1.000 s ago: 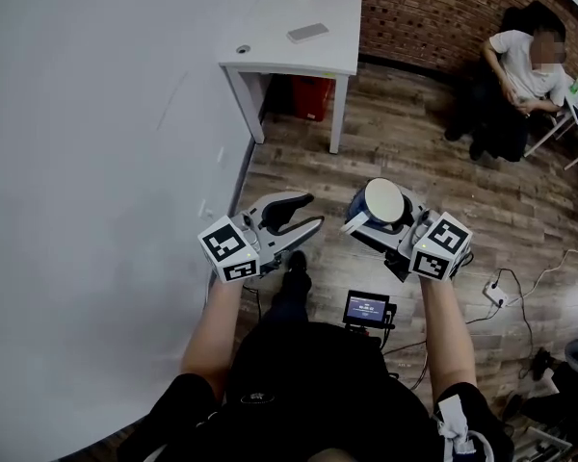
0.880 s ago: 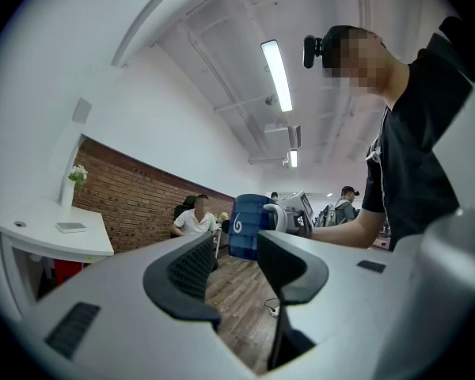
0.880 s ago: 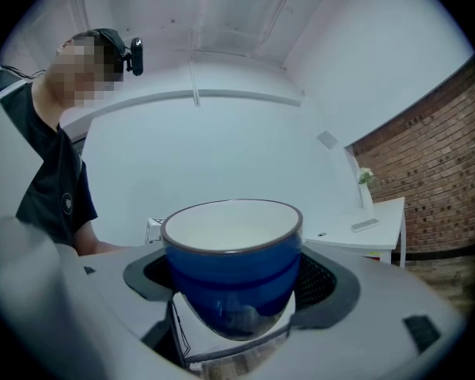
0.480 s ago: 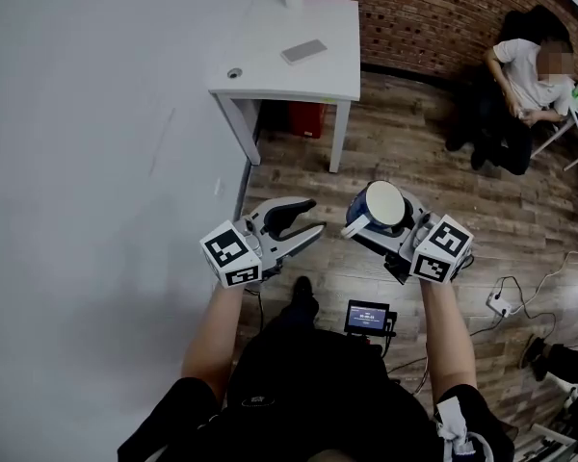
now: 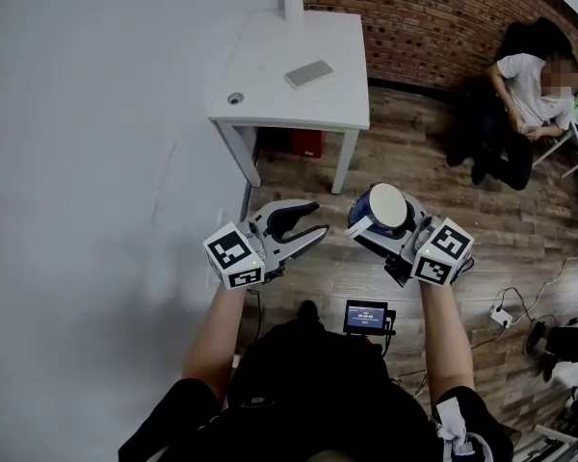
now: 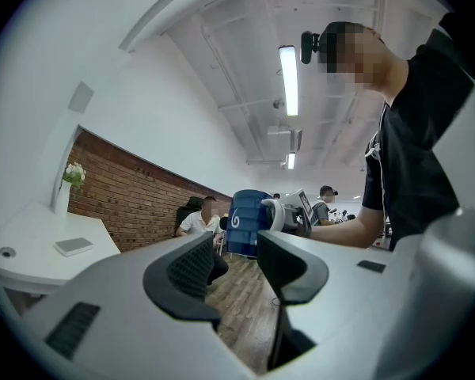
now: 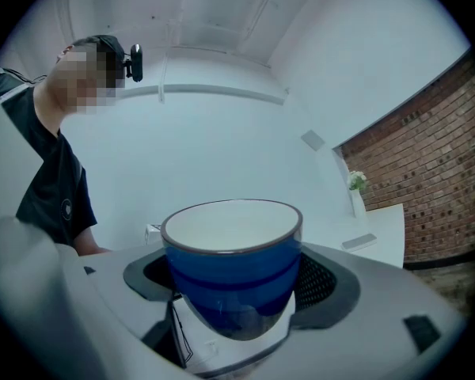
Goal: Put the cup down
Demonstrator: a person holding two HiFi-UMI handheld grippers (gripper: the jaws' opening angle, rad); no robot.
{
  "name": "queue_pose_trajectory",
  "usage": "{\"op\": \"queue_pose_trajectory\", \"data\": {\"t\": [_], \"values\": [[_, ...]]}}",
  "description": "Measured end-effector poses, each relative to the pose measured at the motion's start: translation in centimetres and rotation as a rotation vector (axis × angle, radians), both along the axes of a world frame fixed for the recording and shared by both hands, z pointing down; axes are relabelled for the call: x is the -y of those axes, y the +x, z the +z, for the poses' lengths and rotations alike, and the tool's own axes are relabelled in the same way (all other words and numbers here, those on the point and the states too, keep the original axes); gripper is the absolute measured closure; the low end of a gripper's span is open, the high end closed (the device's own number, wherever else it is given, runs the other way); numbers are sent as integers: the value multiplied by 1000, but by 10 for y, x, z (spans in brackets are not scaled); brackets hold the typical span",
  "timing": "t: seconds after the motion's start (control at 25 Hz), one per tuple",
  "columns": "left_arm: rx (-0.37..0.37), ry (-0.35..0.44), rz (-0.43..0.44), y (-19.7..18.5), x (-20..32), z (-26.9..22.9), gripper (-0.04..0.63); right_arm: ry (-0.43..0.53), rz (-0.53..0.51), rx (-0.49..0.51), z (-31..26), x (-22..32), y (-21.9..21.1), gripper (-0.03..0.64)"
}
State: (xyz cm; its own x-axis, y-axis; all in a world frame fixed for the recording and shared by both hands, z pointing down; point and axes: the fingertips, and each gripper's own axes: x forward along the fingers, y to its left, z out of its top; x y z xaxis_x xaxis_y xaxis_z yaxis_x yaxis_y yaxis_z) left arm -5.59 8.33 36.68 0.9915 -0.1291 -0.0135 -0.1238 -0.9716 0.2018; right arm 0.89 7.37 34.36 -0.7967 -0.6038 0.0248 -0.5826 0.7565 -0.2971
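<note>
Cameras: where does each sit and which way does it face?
Head view: on the head, facing steeply down; shows forearms, left tongs, right tongs.
Left gripper view: on left tongs, along open empty jaws towards the cup; torso right.
Right gripper view: on right tongs, over the clamped cup; torso left.
Shared: cup and white table in all.

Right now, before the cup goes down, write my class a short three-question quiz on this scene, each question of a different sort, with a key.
1. True or false: the left gripper holds the blue cup.
2. What lies on the white table? A) a laptop B) a flat phone-like slab C) a plate
3. Fill in: the cup's inside is ___.
Key: 1 false: the cup sits in the right gripper, whose fingers are shut on it; the left gripper is open and empty. 2 B. 3 white.
</note>
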Motion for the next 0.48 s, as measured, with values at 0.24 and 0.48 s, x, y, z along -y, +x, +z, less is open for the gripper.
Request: {"op": "queue_pose_trajectory", "data": {"t": [0.24,0.48], "values": [[-1,-4,-2,-3,7,0,433,-5,3,1,-3,8,0,207],[-7,-7,-15,-3,10,6,433,-8,-3,0,4,8,1,207]]}}
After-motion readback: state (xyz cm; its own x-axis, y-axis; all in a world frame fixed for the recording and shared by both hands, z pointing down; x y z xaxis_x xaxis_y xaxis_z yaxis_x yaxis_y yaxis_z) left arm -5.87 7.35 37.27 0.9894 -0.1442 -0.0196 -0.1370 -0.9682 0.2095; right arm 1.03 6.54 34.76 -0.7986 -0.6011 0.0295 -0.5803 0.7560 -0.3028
